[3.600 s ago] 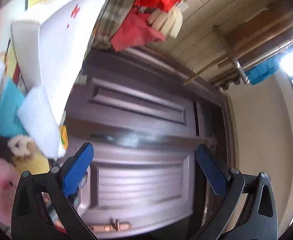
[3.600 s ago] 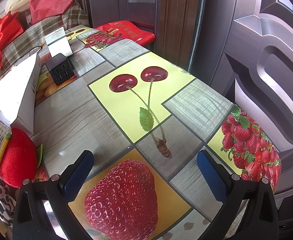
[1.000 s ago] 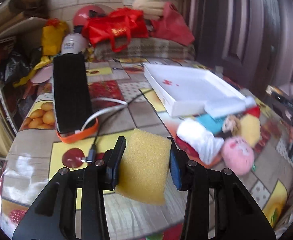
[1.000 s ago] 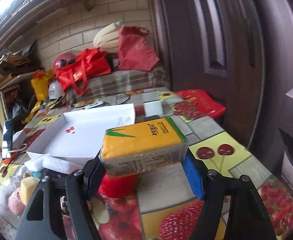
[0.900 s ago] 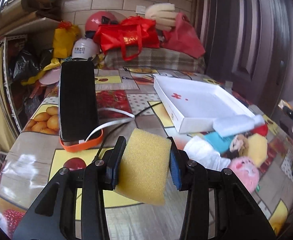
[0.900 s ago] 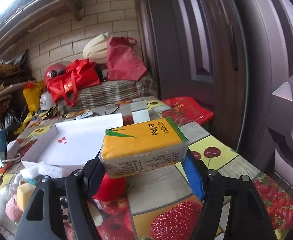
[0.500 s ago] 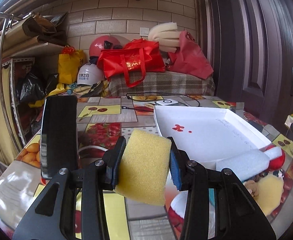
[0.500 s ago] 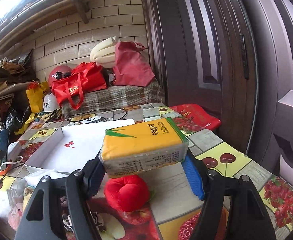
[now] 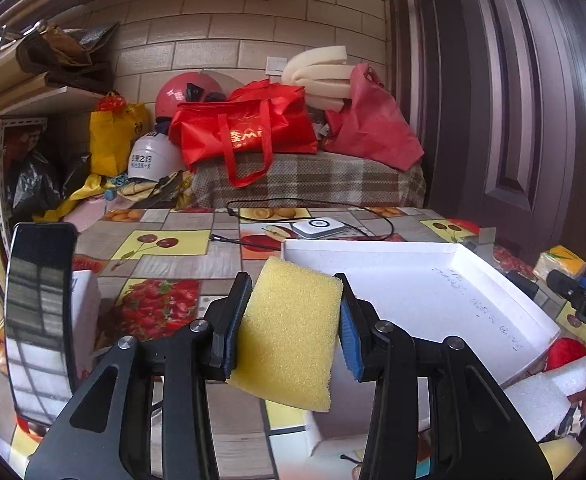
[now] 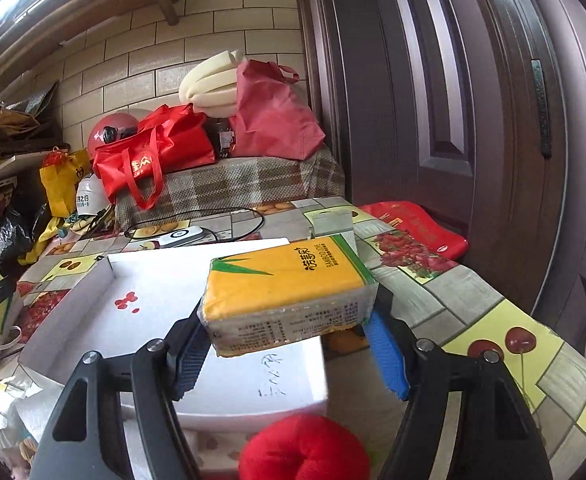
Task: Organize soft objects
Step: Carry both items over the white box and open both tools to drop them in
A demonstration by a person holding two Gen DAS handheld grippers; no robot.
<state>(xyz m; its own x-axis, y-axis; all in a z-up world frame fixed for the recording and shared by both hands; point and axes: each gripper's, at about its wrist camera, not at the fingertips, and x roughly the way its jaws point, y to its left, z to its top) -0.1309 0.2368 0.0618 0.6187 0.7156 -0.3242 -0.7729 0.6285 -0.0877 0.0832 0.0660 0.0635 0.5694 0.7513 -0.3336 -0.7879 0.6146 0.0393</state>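
Observation:
My left gripper (image 9: 293, 330) is shut on a yellow sponge (image 9: 291, 332), held upright just before the near left corner of the shallow white box (image 9: 421, 284). My right gripper (image 10: 289, 344) is shut on an orange tissue pack (image 10: 289, 288), held over the near right part of the same white box (image 10: 153, 312). That pack (image 9: 559, 262) and part of the right gripper's body also show at the right edge of the left wrist view. A red plush apple (image 10: 305, 446) lies just below the right gripper. White foam pieces (image 9: 541, 396) lie by the box's near side.
A black phone (image 9: 39, 316) stands upright at the left. A white charger with a black cable (image 9: 319, 227) lies behind the box. Red bags (image 9: 249, 130), helmets and foam rolls pile on a checked bench behind the table. A dark door (image 10: 473, 120) stands at the right.
Both grippers have moved forward toward the white box with their loads still held. The box now looms larger, and the plush toys have dropped out of the left wrist view.

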